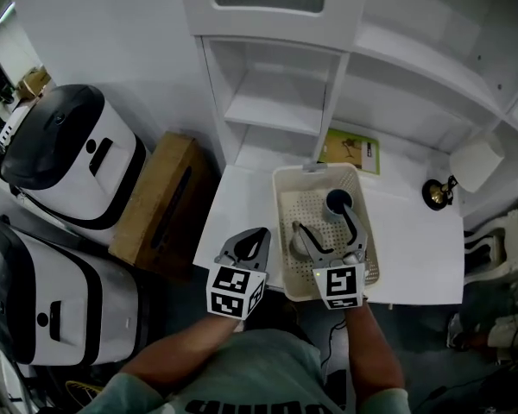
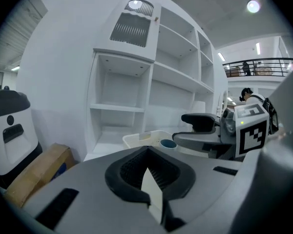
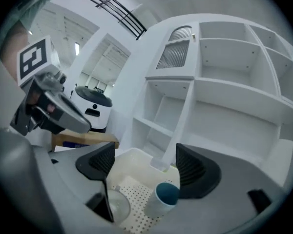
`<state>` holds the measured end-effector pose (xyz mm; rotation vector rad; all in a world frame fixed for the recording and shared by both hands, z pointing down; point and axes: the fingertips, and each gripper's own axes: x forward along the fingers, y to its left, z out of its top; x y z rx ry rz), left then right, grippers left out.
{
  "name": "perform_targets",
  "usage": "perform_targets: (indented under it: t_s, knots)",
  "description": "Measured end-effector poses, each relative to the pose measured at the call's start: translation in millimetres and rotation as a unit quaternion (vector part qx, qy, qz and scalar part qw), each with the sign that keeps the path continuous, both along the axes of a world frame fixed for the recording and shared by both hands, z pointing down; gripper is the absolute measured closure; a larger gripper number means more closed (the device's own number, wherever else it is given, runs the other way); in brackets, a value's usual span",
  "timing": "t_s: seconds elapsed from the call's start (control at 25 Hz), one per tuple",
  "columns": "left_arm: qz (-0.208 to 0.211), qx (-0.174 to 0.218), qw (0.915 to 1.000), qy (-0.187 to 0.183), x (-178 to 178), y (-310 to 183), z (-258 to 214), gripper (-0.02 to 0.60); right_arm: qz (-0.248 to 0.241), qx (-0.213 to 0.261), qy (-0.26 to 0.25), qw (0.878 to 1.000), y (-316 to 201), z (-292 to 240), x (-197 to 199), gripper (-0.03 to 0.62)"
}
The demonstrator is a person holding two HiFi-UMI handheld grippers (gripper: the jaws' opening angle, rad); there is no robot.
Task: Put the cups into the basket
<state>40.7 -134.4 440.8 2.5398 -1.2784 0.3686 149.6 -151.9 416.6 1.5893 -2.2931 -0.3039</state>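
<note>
While the white bench [image 1: 414, 248] carries the cream basket [image 1: 287, 188], the right tongs [image 1: 325, 221] hang over it with jaws wide and empty, and the left tongs [image 1: 257, 234] sit closed, beside its left wall. Both cups are inside, upright: the blue-lined cup [image 1: 337, 202] beneath the right jaw, the clear cup [image 1: 303, 245] beneath the left. Any retreat likely goes straight up.

Bright, even indoor light, soft shadows; a ceiling lamp [image 2: 253, 6] glares. Gripper views bend strongly, corners black, foreground blurred.
</note>
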Motion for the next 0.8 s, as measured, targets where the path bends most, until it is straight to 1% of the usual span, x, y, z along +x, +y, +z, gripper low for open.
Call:
perform_targets:
  t_s: [0.24,0.28,0.32,0.36,0.4,0.6,0.68,0.8]
  knots:
    - [0.010,0.017,0.9997,0.014,-7.2,13.5,-12.8,0.575,0.013,0.004,-0.044,0.999,24.5,-33.8,-15.7,0.198]
    - [0.011,0.020,0.9996,0.017,-9.8,16.3,-15.1,0.575,0.017,0.004,-0.050,0.999,30.6,-38.3,-19.1,0.213]
    - [0.012,0.023,0.9994,0.021,-12.6,19.5,-17.7,0.575,0.024,0.007,-0.057,0.998,37.2,-43.1,-22.2,0.266]
    - [0.014,0.026,0.9993,0.024,-15.5,23.2,-20.5,0.575,0.031,0.011,-0.063,0.997,44.3,-47.8,-25.0,0.357]
    - [0.015,0.029,0.9991,0.028,-18.3,27.3,-23.6,0.575,0.038,0.014,-0.067,0.997,51.7,-52.0,-27.8,0.404]
    - [0.028,0.051,0.9971,0.050,-30.7,52.5,-43.7,0.575,0.069,0.023,-0.080,0.994,91.9,-67.2,-42.2,0.522]
    - [0.033,0.060,0.9960,0.057,-36.0,65.7,-51.1,0.575,0.081,0.024,-0.085,0.993,109.9,-70.5,-48.3,0.547]
    - [0.045,0.069,0.9942,0.069,-40.8,88.2,-60.6,0.575,0.097,0.017,-0.091,0.991,137.9,-72.7,-55.3,0.566]
